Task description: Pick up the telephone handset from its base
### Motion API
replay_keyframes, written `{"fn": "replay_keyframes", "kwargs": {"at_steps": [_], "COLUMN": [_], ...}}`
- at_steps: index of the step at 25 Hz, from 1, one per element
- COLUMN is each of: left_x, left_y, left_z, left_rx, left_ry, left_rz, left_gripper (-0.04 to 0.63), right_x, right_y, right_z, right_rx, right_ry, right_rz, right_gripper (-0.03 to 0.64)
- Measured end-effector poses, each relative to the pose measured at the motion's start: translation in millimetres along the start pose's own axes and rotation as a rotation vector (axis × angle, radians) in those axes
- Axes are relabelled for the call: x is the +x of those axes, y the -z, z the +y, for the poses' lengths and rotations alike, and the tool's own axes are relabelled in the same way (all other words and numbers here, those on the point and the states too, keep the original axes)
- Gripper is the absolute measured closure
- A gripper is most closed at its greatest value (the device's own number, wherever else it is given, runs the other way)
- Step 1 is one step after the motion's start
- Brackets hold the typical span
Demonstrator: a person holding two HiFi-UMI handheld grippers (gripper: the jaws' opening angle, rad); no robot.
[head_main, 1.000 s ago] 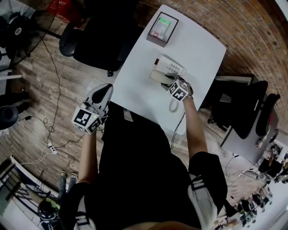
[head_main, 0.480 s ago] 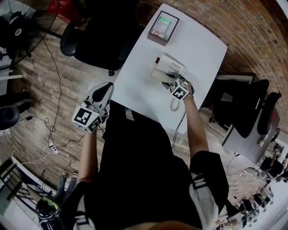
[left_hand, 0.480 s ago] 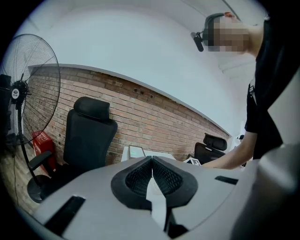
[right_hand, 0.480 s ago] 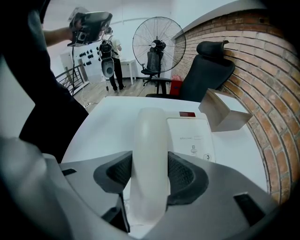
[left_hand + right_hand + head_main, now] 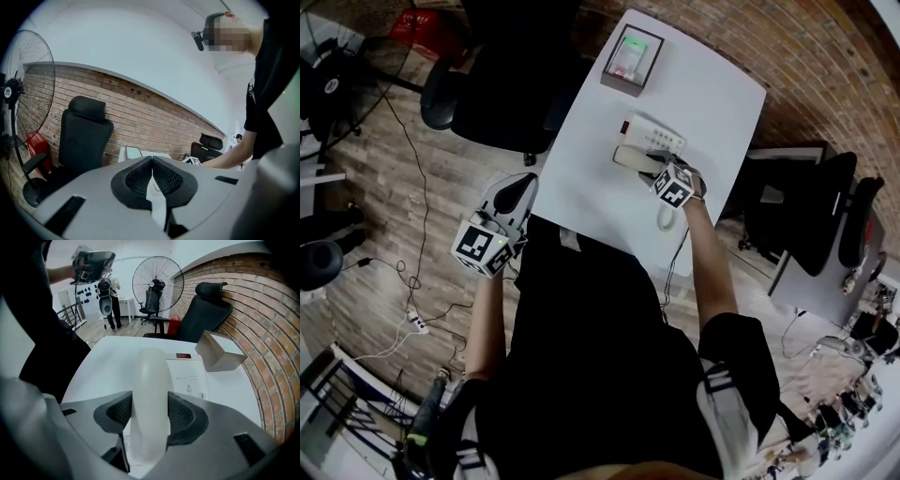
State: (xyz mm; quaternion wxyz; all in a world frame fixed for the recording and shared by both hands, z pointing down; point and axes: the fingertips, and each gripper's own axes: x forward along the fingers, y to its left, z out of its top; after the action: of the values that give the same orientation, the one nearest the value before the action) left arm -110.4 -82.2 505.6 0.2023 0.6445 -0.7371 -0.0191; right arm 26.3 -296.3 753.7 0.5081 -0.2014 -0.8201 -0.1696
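The white telephone handset [image 5: 151,394] lies along the left side of its white base [image 5: 188,375] on the white table [image 5: 581,159]. My right gripper [image 5: 151,416] is shut on the handset, one black pad pressing each side of it. Seen from the head view, this gripper [image 5: 661,176] covers part of the handset [image 5: 628,157] beside the base [image 5: 652,133]. My left gripper [image 5: 514,195] hangs off the table's near-left edge; its jaws [image 5: 152,176] are shut with nothing between them.
A small grey box [image 5: 632,58] with a green screen sits at the table's far end. A coiled cord [image 5: 662,221] trails toward me. A black office chair [image 5: 502,75] stands left of the table, a pedestal fan [image 5: 155,282] beyond. A brick wall [image 5: 262,310] runs along the right.
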Motion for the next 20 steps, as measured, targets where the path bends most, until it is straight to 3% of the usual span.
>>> {"fn": "replay_keyframes", "kwargs": {"at_steps": [9,20], "left_x": [5,14], "left_y": [-24,-44], "left_z": [24,55], "left_rx": [0.033,0.055], "left_ry": [0.112,0.267], "left_rz": [-0.001,-0.004], "left_gripper": [0.577,0.577], "right_x": [-19,-43], "right_y": [-21,-42], "right_z": [-14,8], "right_rx": [0.107,0.246], "right_ry": [0.103,0.226], "right_rz": [-0.004,-0.001], "right_gripper": [0.407,0.407]}}
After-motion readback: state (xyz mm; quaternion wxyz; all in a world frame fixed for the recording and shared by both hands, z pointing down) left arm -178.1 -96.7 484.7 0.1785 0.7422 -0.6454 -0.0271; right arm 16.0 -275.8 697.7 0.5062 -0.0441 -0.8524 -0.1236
